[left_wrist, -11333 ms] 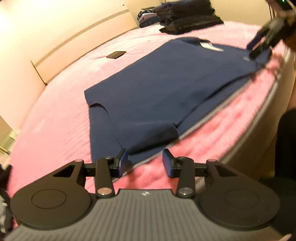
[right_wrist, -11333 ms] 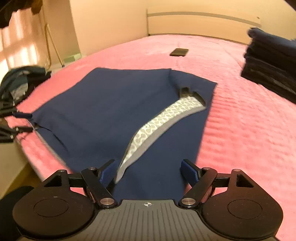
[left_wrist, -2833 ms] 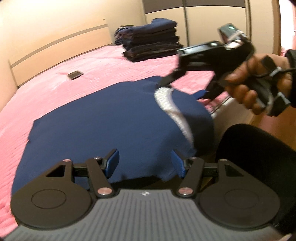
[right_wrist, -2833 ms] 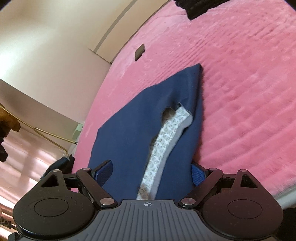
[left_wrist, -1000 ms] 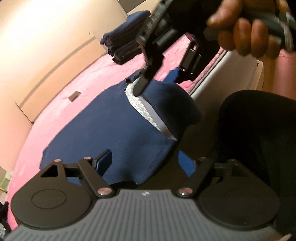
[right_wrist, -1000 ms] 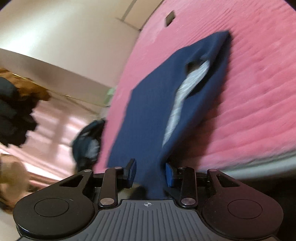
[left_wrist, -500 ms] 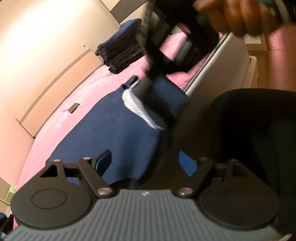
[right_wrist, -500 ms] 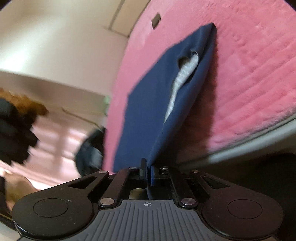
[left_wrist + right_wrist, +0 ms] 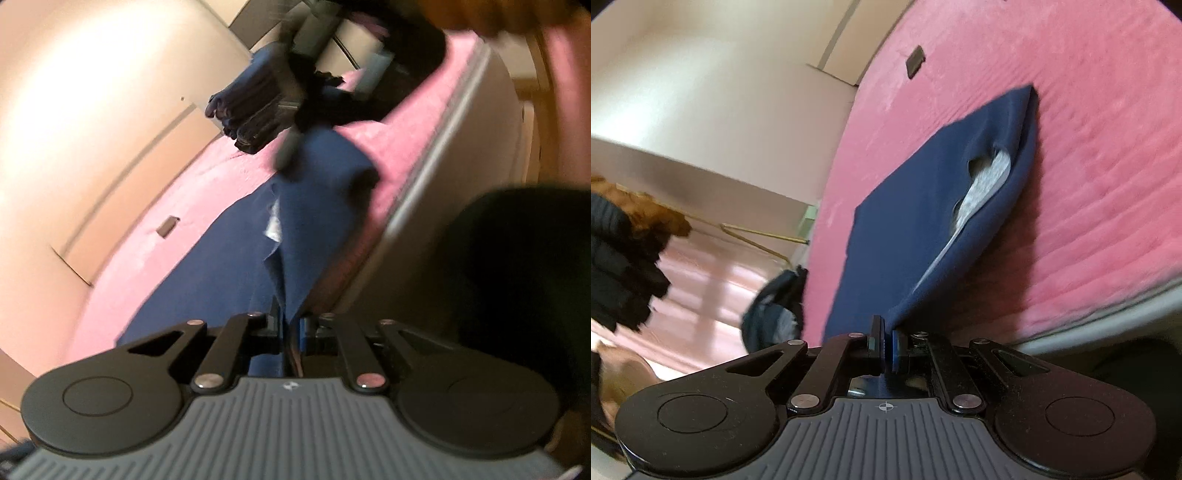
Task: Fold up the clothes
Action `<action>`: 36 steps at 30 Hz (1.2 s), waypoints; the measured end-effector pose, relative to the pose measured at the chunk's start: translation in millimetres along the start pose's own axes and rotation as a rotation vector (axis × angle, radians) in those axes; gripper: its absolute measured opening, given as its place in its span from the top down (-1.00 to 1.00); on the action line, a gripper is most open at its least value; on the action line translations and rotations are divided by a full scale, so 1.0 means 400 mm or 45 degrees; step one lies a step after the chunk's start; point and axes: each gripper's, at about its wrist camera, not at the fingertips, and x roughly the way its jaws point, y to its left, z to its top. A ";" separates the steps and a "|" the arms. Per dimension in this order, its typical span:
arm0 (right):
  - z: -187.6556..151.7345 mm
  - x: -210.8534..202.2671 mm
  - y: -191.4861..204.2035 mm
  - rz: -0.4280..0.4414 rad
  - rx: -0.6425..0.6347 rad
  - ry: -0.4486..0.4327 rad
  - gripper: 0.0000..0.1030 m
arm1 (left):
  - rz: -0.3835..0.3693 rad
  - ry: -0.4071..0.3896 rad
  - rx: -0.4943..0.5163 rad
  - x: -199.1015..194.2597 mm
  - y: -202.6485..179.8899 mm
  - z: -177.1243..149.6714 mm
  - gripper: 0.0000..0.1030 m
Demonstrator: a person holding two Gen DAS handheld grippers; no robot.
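The navy blue cloth garment (image 9: pixel 919 221), its grey patterned lining showing at an opening, lies on the pink plush bed (image 9: pixel 1108 155) along its near edge. The left tool (image 9: pixel 290 328) and the right tool (image 9: pixel 885 343) are each clamped on the fabric's near border, so the fold likely goes best if both lift together, keeping that border taut and level. Motion blur smears the left view; the far right tool and the stack of dark folded clothes (image 9: pixel 251 110) read only as shapes, and the garment's kind is unclear.

Both wrist views sit low at the bed (image 9: pixel 436 122) edge, tilted, very close to the shirt (image 9: pixel 314 206). Left view faces along the edge, blurred, seemingly toward the right gripper (image 9: pixel 291 147). Right view looks across; shared: shirt (image 9: pixel 923 206), phone (image 9: pixel 915 61)
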 end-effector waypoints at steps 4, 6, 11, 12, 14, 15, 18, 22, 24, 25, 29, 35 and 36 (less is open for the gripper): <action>0.013 -0.042 -0.006 -0.091 -0.182 -0.094 0.11 | -0.114 -0.006 -0.255 -0.001 0.118 0.011 0.88; 0.030 -0.063 -0.004 -0.210 -0.335 -0.182 -0.55 | -0.159 0.002 -0.396 0.004 0.184 0.012 0.88; 0.062 -0.004 0.033 -0.565 -1.021 -0.121 -0.55 | -0.214 0.028 -0.633 0.029 0.316 -0.006 0.88; 0.056 0.025 0.040 -0.638 -1.208 -0.078 -0.55 | -0.224 0.030 -0.653 0.031 0.327 -0.009 0.88; 0.043 0.085 0.033 -0.750 -1.535 0.036 -0.55 | -0.244 0.034 -0.689 0.033 0.348 -0.015 0.88; 0.038 0.116 0.025 -0.789 -1.673 0.098 -0.55 | -0.256 0.032 -0.697 0.035 0.355 -0.016 0.88; 0.024 0.171 0.006 -0.800 -1.969 0.157 -0.55 | -0.287 0.030 -0.698 0.032 0.361 -0.016 0.88; 0.012 0.220 -0.006 -0.773 -2.223 0.154 -0.15 | -0.334 0.015 -0.661 0.027 0.347 -0.023 0.88; 0.015 0.244 -0.008 -0.789 -2.245 0.205 0.79 | -0.355 0.008 -0.650 0.019 0.337 -0.028 0.88; 0.016 0.250 -0.006 -0.799 -2.246 0.221 0.84 | -0.367 0.003 -0.654 0.016 0.332 -0.030 0.89; 0.011 0.239 0.064 -0.847 -2.250 0.151 0.89 | -0.411 -0.050 -0.675 0.001 0.313 -0.041 0.91; 0.009 0.284 0.315 -0.806 -2.459 -0.002 0.90 | -0.340 -0.165 -0.859 -0.072 0.376 -0.108 0.91; 0.005 0.317 0.355 -0.773 -2.497 -0.014 0.90 | -0.316 -0.183 -0.902 -0.087 0.393 -0.124 0.91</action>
